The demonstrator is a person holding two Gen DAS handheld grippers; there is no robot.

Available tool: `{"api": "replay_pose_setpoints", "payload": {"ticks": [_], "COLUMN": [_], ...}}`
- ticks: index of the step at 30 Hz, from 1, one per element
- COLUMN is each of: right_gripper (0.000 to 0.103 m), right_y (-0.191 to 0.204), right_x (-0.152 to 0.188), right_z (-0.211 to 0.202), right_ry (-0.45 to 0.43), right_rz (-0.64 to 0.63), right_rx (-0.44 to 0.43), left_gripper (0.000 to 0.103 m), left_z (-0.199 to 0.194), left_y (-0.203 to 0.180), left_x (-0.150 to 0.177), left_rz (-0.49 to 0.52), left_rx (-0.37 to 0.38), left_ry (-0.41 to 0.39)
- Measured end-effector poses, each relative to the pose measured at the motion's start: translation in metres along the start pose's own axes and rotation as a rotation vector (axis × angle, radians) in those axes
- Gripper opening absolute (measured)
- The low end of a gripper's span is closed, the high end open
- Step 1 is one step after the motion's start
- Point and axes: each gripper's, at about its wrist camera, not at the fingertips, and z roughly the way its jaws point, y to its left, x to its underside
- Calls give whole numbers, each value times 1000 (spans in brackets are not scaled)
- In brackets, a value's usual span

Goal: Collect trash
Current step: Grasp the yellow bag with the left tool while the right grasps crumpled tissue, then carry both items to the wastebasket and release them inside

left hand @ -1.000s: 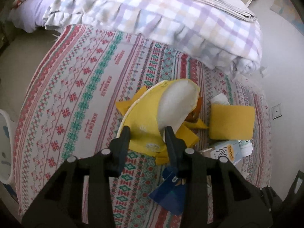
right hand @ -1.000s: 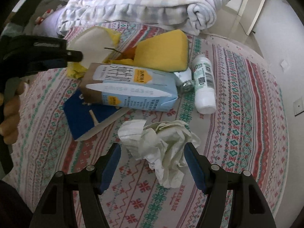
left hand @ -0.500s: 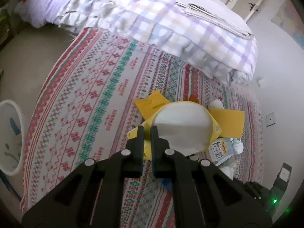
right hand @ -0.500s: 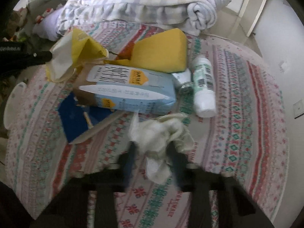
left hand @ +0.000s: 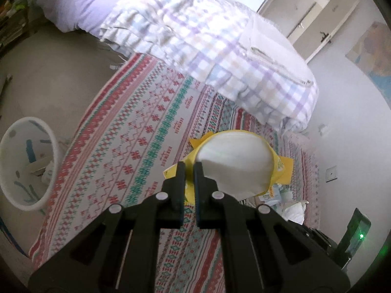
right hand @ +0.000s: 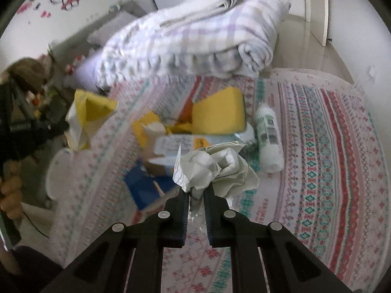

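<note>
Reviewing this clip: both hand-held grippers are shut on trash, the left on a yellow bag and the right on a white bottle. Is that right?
Not quite. The right hand-held gripper is shut on the crumpled paper, as the right wrist view shows; the white bottle lies on the rug. The left hand-held gripper is indeed shut on the yellow bag.
</note>
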Motion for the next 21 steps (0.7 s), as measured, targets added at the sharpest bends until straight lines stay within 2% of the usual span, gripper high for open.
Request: {"api": "replay_pose_setpoints", "payload": {"ticks": [6, 15, 21], "right_gripper": [12, 12, 12], "right_y": [8, 20, 53], "right_x": [-2, 2, 7], "right_z": [-13, -8, -8], "right_ry": [-58, -59, -85], "right_rz": [40, 30, -26], "right_rx": [-105, -114, -208], "left_gripper": [7, 7, 7], "left_z": [-20, -44, -72], "left_y": [21, 57, 98], "left_x": [-6, -14, -16], "left_rz": [-50, -110, -163], "left_rx": [-17, -21, -66], "left_ry": [-39, -85, -142]}}
